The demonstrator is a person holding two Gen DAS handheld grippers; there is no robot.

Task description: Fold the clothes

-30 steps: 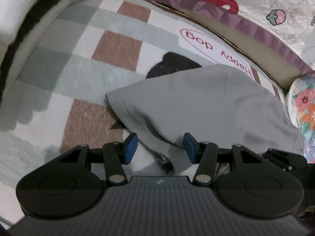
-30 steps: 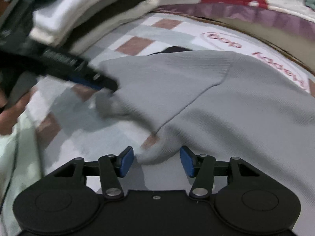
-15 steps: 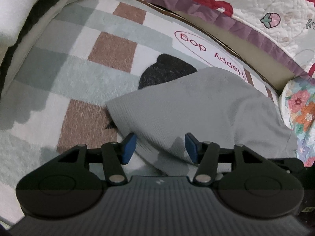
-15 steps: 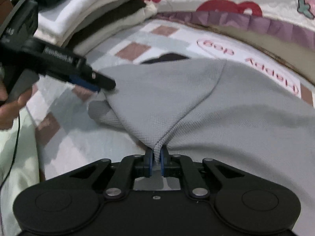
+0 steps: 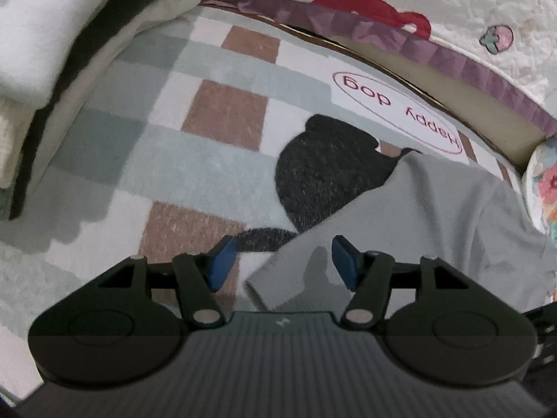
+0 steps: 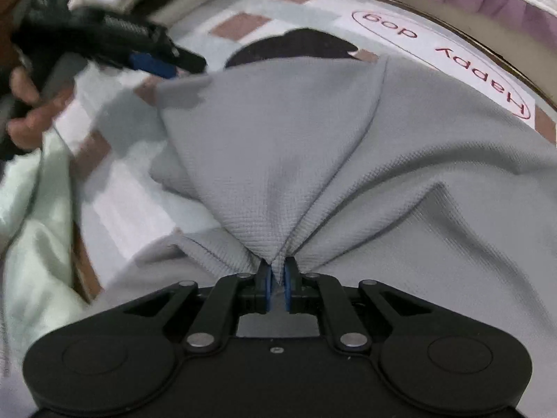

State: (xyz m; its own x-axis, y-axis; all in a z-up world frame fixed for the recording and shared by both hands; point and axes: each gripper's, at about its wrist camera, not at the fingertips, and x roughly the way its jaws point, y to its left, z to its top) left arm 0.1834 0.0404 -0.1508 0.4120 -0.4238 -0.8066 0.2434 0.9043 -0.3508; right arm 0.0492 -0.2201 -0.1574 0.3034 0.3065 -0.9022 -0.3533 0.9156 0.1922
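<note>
Grey garment pinched on the right, left jaws spread over its corner

Cloth first: the grey garment (image 6: 400, 160) lies across the checked rug (image 5: 146, 160), covering part of the black dog figure (image 5: 327, 170) woven into it and reaching close to the "Happy dog" label (image 5: 400, 111). Your right gripper (image 6: 277, 285) has its blue pads pressed together on a bunched fold of that garment, and the knit fans out from the pinch in taut creases, so the fabric is lifted into a tent above the rug. Those jaws have just been closing, with the cloth between them.

Your left gripper (image 5: 282, 261) stands spread, its jaws having just been opening. One corner of the grey garment lies on the rug below the gap between its blue pads (image 5: 343, 261), and neither pad presses on the cloth. From the right wrist view you can see that same gripper at the upper left, blurred, with your hand (image 6: 24, 104) around its handle and its tip just at the far edge of the garment; whether it touches there you cannot tell.

A pile of folded clothes (image 5: 52, 52) in white, dark and cream layers sits at the left edge of the rug. Beyond the rug runs a quilted cover (image 5: 452, 7) with a purple ruffle, and pale green fabric (image 6: 31, 261) lies at the lower left of the right view
</note>
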